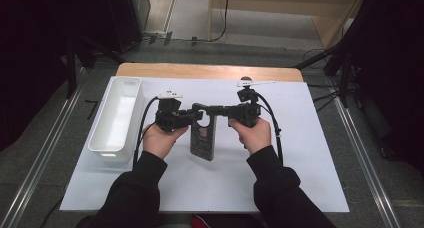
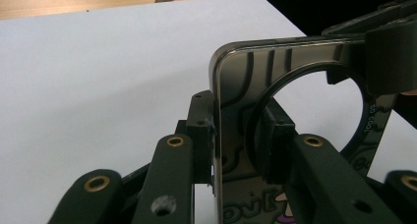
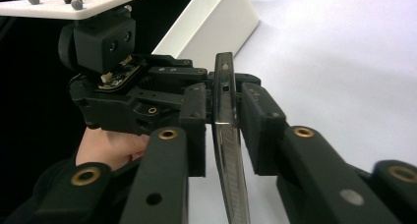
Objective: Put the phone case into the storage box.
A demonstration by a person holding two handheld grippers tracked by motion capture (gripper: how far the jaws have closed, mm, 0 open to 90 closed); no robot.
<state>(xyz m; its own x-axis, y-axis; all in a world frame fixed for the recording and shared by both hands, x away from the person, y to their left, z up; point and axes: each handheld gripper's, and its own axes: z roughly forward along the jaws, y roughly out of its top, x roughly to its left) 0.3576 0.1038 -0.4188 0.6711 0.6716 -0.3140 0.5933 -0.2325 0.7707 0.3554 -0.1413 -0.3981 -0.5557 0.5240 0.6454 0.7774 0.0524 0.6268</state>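
Note:
A dark, patterned phone case point(image 1: 202, 138) with a round camera cut-out hangs upright over the white sheet point(image 1: 300, 158), between both hands. My left gripper point(image 1: 197, 119) comes in from the left and is shut on the case's top corner; in the left gripper view its pads clamp the case point(image 2: 231, 86) from both sides point(image 2: 238, 130). My right gripper point(image 1: 210, 109) reaches in from the right. In the right gripper view the case's thin edge point(image 3: 226, 150) stands between its jaws point(image 3: 225, 121), with a narrow slit on either side, so the pads do not press it.
A long white bin point(image 1: 117, 113) stands at the left of the sheet, also seen behind the left gripper in the right gripper view point(image 3: 216, 22). The wooden table edge point(image 1: 210, 70) runs along the back. Dark stands and cables flank the table.

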